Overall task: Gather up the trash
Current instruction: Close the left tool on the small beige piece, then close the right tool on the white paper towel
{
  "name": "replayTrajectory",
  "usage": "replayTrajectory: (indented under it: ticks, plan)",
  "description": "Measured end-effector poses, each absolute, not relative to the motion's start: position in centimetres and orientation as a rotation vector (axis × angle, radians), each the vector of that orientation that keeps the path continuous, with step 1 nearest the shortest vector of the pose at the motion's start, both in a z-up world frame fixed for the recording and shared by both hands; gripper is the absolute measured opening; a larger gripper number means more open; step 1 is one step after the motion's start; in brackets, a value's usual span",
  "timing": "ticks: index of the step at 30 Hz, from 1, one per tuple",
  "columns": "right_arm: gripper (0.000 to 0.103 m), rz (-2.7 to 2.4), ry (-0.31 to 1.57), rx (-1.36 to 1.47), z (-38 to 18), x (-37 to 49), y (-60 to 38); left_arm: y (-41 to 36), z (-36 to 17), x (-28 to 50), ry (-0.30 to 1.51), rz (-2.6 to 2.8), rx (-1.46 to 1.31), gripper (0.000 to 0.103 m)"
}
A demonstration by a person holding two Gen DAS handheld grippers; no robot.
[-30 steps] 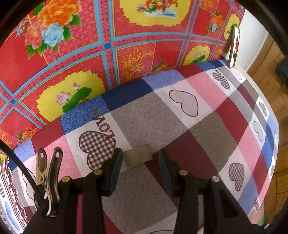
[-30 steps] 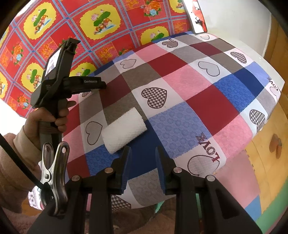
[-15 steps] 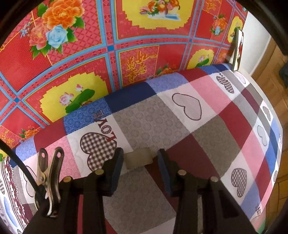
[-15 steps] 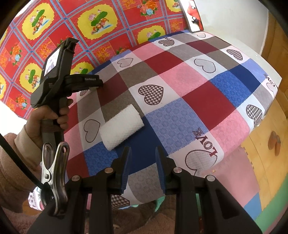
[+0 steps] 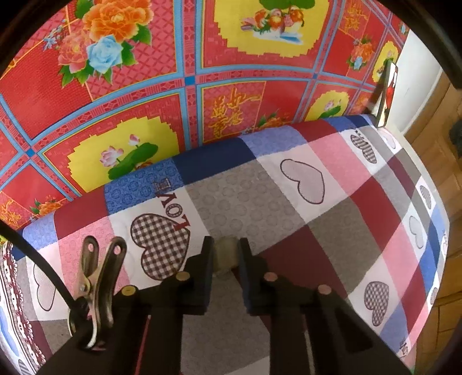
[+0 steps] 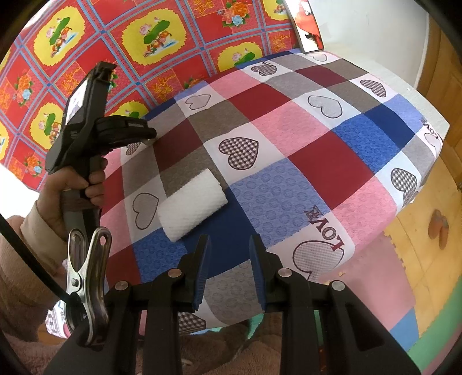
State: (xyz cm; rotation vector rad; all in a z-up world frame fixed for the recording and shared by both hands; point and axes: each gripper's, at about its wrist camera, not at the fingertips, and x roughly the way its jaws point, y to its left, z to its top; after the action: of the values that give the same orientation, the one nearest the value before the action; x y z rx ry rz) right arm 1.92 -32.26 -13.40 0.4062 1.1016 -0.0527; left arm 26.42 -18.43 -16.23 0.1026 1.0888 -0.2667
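Note:
In the left wrist view my left gripper (image 5: pixel 226 253) is shut on a small beige piece of trash (image 5: pixel 225 255), squeezed between its two pads just above the patchwork tabletop (image 5: pixel 317 207). In the right wrist view the left gripper (image 6: pixel 148 138) reaches over the far left of the table. My right gripper (image 6: pixel 229 253) is open and empty, held above the table's near edge. A white roll of tissue (image 6: pixel 192 204) lies on its side on the cloth just beyond and left of the right gripper's fingers.
A red floral cloth (image 5: pixel 144 86) covers the wall behind the table. A framed picture (image 6: pixel 309 26) leans at the table's far corner. The table edge drops to a yellow and pink foam floor (image 6: pixel 410 259) on the right, with a small brown object on it.
My left gripper's jaws have closed from wide apart onto the beige scrap. My right gripper has stayed open and drifted slightly.

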Motion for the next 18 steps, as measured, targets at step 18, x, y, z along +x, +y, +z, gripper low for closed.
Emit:
replayTrajectory:
  ticks: [18]
  plan:
    - [0.038,0.012,1.161,0.537,-15.4,6.0,-30.5,-12.7,-11.4,21.3,1.059,-0.303,0.075,0.012]
